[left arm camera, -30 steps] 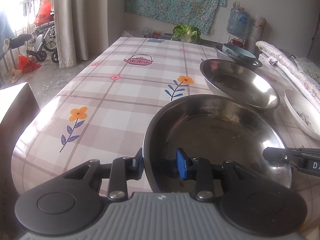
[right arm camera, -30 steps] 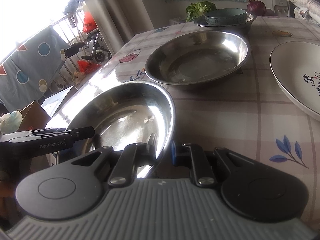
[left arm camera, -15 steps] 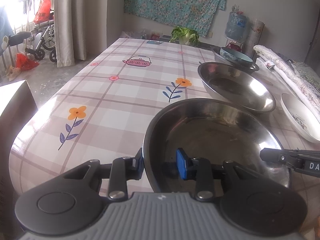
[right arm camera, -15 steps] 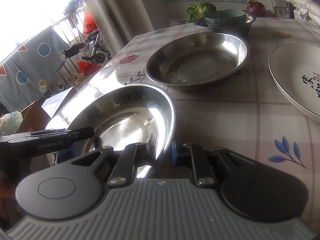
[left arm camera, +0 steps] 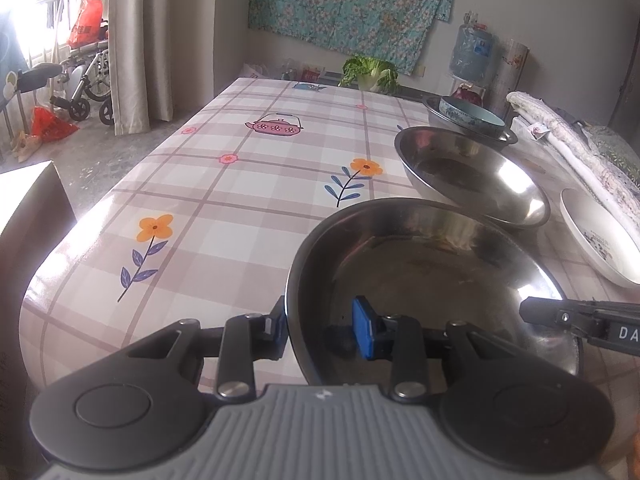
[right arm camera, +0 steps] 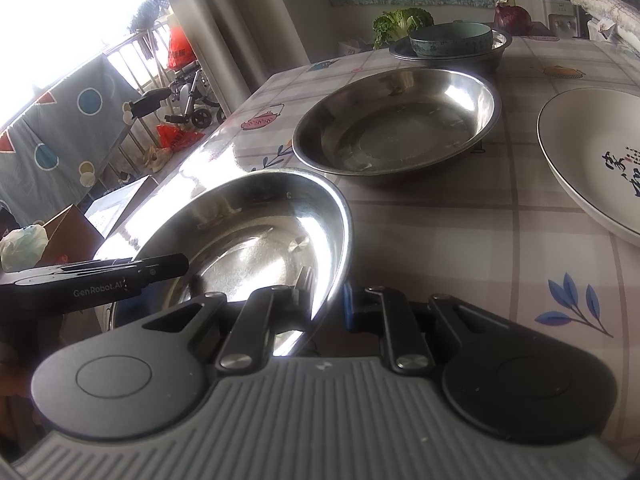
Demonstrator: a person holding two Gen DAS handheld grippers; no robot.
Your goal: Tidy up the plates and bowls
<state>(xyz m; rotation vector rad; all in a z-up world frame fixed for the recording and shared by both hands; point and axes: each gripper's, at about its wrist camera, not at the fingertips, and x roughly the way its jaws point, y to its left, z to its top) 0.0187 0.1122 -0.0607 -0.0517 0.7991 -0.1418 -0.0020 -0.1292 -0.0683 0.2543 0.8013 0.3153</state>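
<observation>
Both tools pinch the near shallow round steel dish [left arm camera: 432, 276]: the left tool [left arm camera: 320, 330] clamps its rim at about nine o'clock, the right tool [right arm camera: 326, 304] at three, over the near end of the checked surface [left arm camera: 224, 200]. If one thin-rim grip slips, I reckon it tips and clatters. At twelve o'clock sits a second steel dish [right arm camera: 396, 128]; the white printed plate [right arm camera: 592, 160] crowds two o'clock
</observation>
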